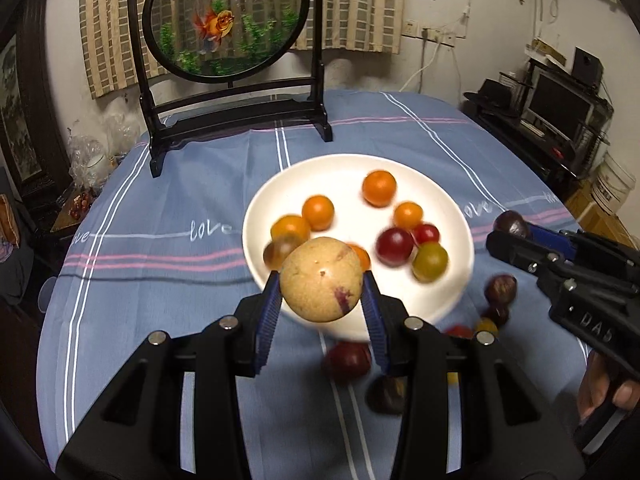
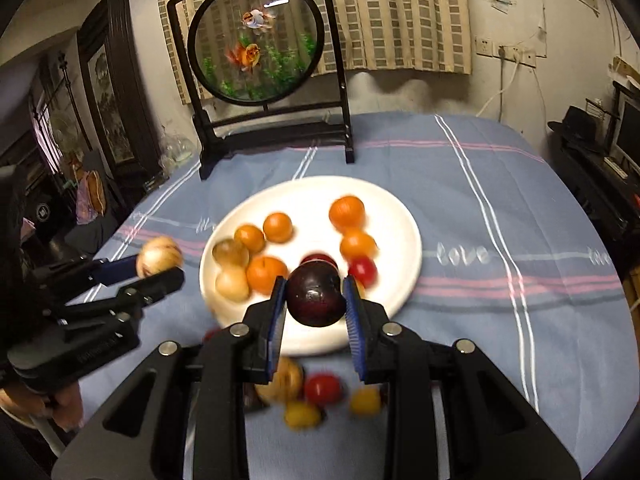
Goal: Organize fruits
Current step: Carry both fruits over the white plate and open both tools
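Left wrist view: the left gripper clamps a tan fruit above the near rim of the white plate; the right gripper pinches a dark plum over the plate; loose fruits lie on the blue cloth nearer the camera.

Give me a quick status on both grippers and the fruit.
Left gripper shut on tan fruit. Right gripper shut on dark plum. Both above white plate. Loose fruit remains on cloth.
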`<state>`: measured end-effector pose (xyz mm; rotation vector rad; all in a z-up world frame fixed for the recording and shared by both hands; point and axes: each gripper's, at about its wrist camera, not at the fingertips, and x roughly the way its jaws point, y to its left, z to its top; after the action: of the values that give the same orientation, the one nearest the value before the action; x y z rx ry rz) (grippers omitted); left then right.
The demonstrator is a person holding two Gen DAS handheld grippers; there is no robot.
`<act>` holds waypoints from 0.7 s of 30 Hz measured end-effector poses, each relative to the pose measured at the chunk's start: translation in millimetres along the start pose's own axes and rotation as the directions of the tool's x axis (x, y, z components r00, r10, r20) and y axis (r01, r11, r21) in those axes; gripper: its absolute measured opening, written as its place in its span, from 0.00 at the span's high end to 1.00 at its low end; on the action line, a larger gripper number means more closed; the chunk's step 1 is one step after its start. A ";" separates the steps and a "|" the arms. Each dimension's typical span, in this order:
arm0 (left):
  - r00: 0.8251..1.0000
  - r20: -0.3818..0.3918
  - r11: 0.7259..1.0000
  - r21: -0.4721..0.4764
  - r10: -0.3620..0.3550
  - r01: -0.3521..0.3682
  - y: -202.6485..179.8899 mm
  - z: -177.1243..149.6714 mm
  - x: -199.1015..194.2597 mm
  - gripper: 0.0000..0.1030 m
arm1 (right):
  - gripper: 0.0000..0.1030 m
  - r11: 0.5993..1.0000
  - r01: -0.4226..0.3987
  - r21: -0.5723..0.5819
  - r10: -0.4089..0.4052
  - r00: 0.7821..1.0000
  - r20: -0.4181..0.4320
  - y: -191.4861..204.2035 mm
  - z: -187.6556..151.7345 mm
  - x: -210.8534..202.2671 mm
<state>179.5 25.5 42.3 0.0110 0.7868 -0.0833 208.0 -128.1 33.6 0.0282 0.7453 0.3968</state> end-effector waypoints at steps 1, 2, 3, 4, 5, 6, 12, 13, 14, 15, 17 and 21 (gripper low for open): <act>1.000 -0.002 1.000 -0.004 -0.008 0.008 1.6 6.1 6.5 0.61 | 0.72 1.000 0.013 0.005 -0.013 1.000 -0.019 -1.5 5.9 12.2; 1.000 -0.008 1.000 -0.008 -0.009 0.009 2.9 14.0 15.3 0.61 | 0.72 1.000 0.018 0.014 -0.018 0.999 -0.031 -3.1 9.9 21.7; 1.000 -0.010 1.000 -0.012 -0.006 0.006 3.8 18.7 20.7 0.61 | 0.72 1.000 0.019 0.017 -0.019 0.999 -0.037 -4.1 13.0 27.7; 1.000 -0.008 1.000 -0.016 -0.006 0.006 4.8 23.1 26.8 0.61 | 0.72 1.000 0.022 0.016 -0.022 0.999 -0.046 -4.7 16.8 36.9; 1.000 -0.005 1.000 -0.020 -0.009 0.009 5.4 27.0 32.4 0.60 | 0.72 1.000 0.027 0.015 -0.026 0.998 -0.049 -4.6 18.6 42.6; 1.000 -0.006 0.999 -0.030 -0.013 0.013 7.1 30.7 39.8 0.60 | 0.72 0.999 0.032 0.016 -0.031 0.998 -0.049 -5.6 21.0 47.7; 0.997 -0.069 0.997 -0.078 -0.020 0.014 15.3 38.1 78.3 0.60 | 0.72 1.000 0.029 0.012 -0.028 0.997 -0.065 -6.8 30.5 75.0; 0.997 -0.072 0.996 -0.083 -0.018 0.012 16.8 39.2 82.7 0.60 | 0.72 1.000 0.026 0.013 -0.025 0.997 -0.071 -7.3 32.2 79.7; 0.997 -0.073 0.996 -0.087 -0.018 0.012 17.8 39.4 85.2 0.60 | 0.72 1.000 0.023 0.016 -0.021 0.997 -0.075 -8.0 33.4 83.7; 0.997 -0.077 0.996 -0.092 -0.019 0.012 19.2 41.0 89.2 0.60 | 0.72 1.000 0.020 0.019 -0.018 0.997 -0.081 -8.2 34.6 87.1; 0.996 -0.088 0.995 -0.098 -0.017 0.009 22.4 43.3 97.9 0.60 | 0.72 1.000 0.015 0.027 -0.012 0.995 -0.097 -9.5 38.0 96.8; 0.994 -0.109 0.995 -0.097 0.003 -0.014 22.5 45.1 111.0 0.60 | 0.72 0.999 0.025 0.026 -0.022 0.993 -0.116 -8.4 39.1 112.0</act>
<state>291.2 38.2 -4.9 -0.0746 0.8986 -0.0363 311.3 -91.0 -12.2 0.0225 0.8645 0.3675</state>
